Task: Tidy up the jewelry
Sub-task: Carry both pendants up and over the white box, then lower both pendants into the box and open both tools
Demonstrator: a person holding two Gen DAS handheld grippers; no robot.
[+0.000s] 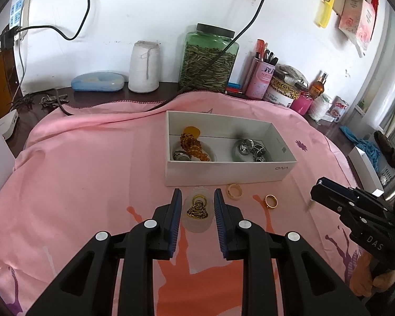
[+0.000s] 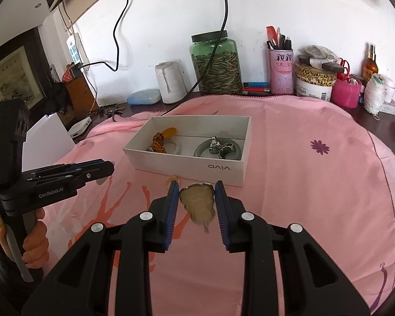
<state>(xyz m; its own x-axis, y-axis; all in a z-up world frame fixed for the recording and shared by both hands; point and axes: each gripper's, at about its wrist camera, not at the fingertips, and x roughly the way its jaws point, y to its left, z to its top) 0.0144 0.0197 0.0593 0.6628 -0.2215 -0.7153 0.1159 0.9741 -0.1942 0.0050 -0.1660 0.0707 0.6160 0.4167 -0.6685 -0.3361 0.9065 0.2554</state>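
A white vivo box point(image 1: 223, 173) sits on the pink cloth and holds an amber bead piece point(image 1: 193, 146), silver rings point(image 1: 252, 148) and bangles; it also shows in the right wrist view point(image 2: 197, 169). My left gripper point(image 1: 197, 201) is open, its fingers on either side of a clear pendant with a gold Buddha point(image 1: 197, 209) lying on the cloth. A pale ring point(image 1: 234, 191) and a gold ring point(image 1: 271, 201) lie to its right. My right gripper point(image 2: 197, 192) is open around a yellowish pendant point(image 2: 200, 205) on the cloth before the box.
Along the back wall stand a green jar of seeds point(image 1: 208, 60), a white thread spool point(image 1: 144, 65), a blue case point(image 1: 97, 81), a pink pen cup point(image 1: 260, 77) and tins. A black cable point(image 1: 223, 52) runs onto the cloth. A white box point(image 2: 46, 137) stands left.
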